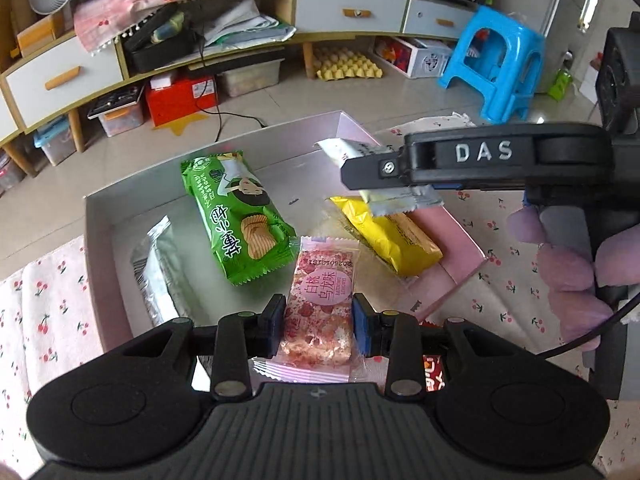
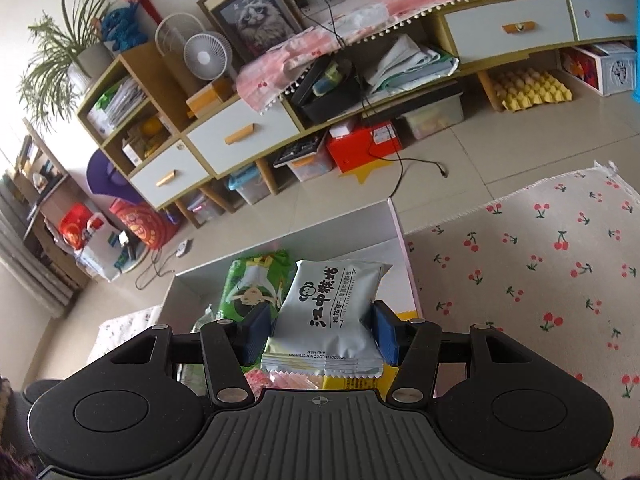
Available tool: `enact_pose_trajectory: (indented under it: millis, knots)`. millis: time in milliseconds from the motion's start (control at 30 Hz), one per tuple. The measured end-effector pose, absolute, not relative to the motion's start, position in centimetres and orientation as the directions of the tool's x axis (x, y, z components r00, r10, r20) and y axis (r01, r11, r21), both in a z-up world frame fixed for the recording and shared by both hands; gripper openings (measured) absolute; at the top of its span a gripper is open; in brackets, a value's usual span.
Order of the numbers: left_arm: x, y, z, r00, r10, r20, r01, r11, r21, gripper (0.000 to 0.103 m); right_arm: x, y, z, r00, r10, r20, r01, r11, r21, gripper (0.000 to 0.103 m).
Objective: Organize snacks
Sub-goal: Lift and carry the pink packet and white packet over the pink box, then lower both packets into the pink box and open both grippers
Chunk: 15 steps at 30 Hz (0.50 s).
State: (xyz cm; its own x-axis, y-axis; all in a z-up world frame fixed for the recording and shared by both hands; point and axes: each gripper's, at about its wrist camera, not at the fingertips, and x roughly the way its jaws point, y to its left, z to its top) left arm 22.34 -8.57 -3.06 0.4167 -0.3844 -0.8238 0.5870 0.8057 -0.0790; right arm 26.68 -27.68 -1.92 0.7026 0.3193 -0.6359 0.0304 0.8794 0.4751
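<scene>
Tongs both loaded: my left tongs clamp one pink nougat packet, right tongs grip one grey biscuit packet. Box holds three packets: green, yellow, silver half cut off.

Blue plastic stool, yellow egg tray, red box, white desk fan, framed cat picture, potted plant

The left hand-held gripper clamps a pink snack packet above an open box holding green, yellow and silver packets. The right hand-held gripper, in a person's hand, holds a pale packet over the box.
</scene>
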Motion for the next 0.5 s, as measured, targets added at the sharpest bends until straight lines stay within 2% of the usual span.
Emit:
enact_pose_trajectory:
  millis: [367,433,500]
  knots:
    - [23.15,-8.70,-3.25,0.376,-0.388,-0.841,0.615,0.784,-0.086,0.034,27.38,-27.60,-2.72,0.698,0.302,-0.649,0.036,0.891,0.453,0.055]
    - [23.29,-8.62,-3.30,0.379,-0.381,-0.844,0.618,0.783,-0.076,0.037,27.43,-27.54,-2.79,0.697,0.295,-0.654,0.036,0.896,0.443,0.055]
    - [23.08,-8.55,-3.43,0.401,-0.354,-0.845,0.619,0.785,-0.035,0.046,27.45,-27.51,-2.83,0.697,0.289,-0.656,0.039,0.899,0.437,0.055]
